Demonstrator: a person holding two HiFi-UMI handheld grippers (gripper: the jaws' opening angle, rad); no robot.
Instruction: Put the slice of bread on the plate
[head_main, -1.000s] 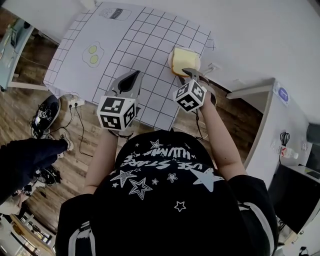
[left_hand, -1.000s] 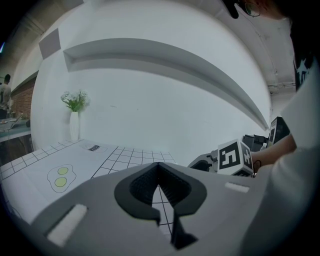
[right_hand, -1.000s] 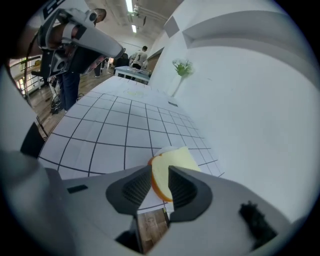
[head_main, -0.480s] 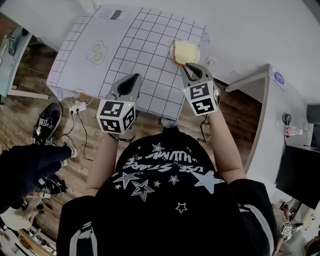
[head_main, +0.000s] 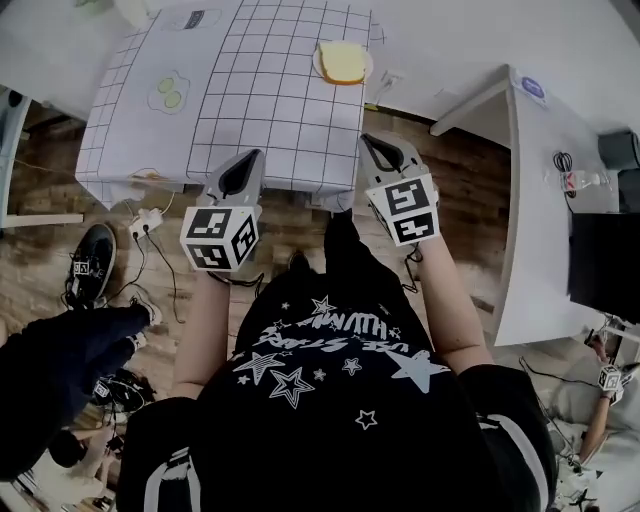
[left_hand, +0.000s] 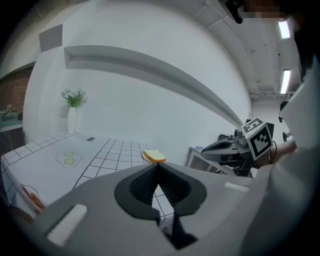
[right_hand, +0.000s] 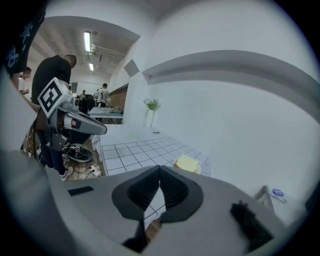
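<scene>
We hold the left gripper (left_hand: 158, 166) with its jaws together and nothing in them. The right gripper (right_hand: 159, 169) has just been closing; its jaws now meet, and nothing is between them either. Both hang off the near edge of the counter (head_main: 120, 120), over the wooden floor (head_main: 300, 215).

The slice of bread (head_main: 342, 60) lies on the plate (head_main: 368, 66) near the far right corner of the checked cloth (head_main: 260, 90), well apart from both grippers. Nothing else is on the plate. A pair of fried eggs (head_main: 167, 92) is drawn on the cloth at the left. The label (head_main: 195, 18) at the cloth's far edge is too small to read, as is the round blue sticker (head_main: 532, 88).
</scene>
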